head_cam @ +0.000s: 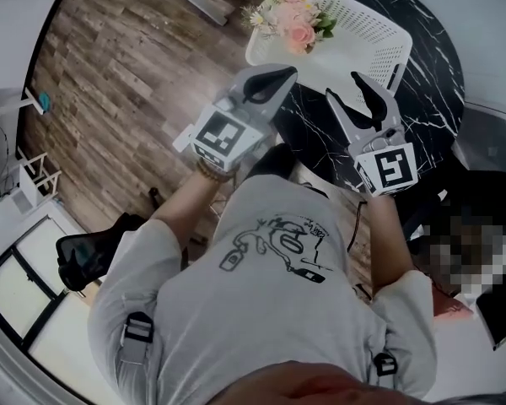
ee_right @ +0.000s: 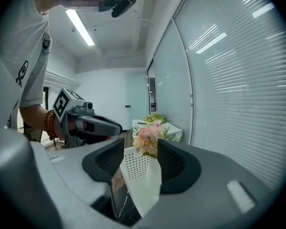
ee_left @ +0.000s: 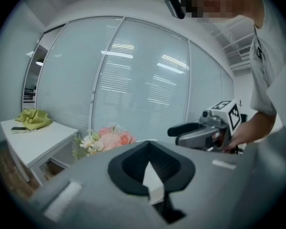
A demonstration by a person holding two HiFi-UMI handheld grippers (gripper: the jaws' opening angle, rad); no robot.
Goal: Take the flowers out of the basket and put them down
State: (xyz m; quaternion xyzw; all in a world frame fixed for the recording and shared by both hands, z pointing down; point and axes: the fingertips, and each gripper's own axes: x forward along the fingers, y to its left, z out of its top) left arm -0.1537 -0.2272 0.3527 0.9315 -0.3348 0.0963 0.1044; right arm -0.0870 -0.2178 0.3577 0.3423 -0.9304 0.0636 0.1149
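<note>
Where the marble table [head_cam: 430, 74] stands on wood floor [head_cam: 126, 83], left gripper [head_cam: 283, 75] is closed, right gripper [head_cam: 344, 87] parted.

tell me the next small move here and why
Probably ease the right tongs forward toward the flowers. They stand open with nothing gripped, and the flowers line up between them but sit farther off, in the white basket on the marble table. The left tongs are shut, so they look less ready.
</note>
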